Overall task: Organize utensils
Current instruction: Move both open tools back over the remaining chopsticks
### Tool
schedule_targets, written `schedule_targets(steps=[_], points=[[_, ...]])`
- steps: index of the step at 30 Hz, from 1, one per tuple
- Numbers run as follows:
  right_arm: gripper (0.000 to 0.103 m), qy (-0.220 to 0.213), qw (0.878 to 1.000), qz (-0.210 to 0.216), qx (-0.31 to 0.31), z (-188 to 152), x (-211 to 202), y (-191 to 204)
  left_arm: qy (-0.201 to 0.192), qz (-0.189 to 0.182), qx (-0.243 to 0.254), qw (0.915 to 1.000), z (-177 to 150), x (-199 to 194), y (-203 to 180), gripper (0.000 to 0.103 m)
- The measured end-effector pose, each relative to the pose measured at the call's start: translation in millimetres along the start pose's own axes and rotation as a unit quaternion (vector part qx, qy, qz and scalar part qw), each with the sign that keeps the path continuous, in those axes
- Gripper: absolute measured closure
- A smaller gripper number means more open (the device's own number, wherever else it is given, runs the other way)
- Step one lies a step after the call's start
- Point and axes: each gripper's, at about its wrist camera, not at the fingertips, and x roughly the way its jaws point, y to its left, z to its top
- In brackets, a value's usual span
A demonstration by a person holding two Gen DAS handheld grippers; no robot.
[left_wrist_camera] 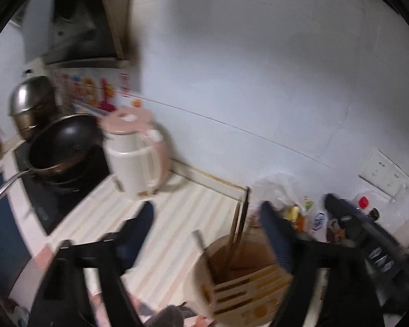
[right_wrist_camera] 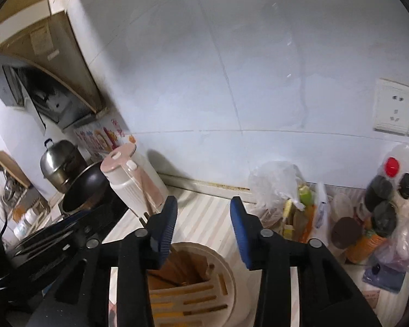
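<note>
A round beige utensil holder (left_wrist_camera: 240,280) with a slotted front stands on the striped counter. Two brown chopsticks (left_wrist_camera: 241,220) stand upright in its open compartment. My left gripper (left_wrist_camera: 207,231) is open above the holder's left side, and the chopsticks rise between its spread fingers without touching either pad. In the right wrist view the holder (right_wrist_camera: 201,286) lies right below my right gripper (right_wrist_camera: 203,229), which is open with nothing between its blue pads. The chopsticks' tops (right_wrist_camera: 147,207) show just left of its left finger. My right gripper (left_wrist_camera: 368,234) also shows in the left wrist view.
A pink and white kettle (left_wrist_camera: 136,158) stands left of the holder, with a black wok (left_wrist_camera: 65,147) and a steel pot (left_wrist_camera: 31,100) on the stove beyond. Plastic bags (right_wrist_camera: 275,188) and dark-capped bottles (right_wrist_camera: 384,199) crowd the right. A wall socket (right_wrist_camera: 395,109) sits above them.
</note>
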Motion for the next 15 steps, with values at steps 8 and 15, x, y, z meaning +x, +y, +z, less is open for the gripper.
schedule_targets(steps=[8, 15], points=[[0.032, -0.007, 0.997, -0.070, 0.036, -3.9, -68.2, -22.7, 0.041, 0.024, 0.027, 0.9985, -33.7, -25.8, -3.2, 0.000], [0.016, 0.031, 0.982, -0.160, 0.090, -58.1, -120.0, -81.7, 0.099, -0.018, 0.089, 0.9910, -86.0, -20.9, -48.5, 0.000]])
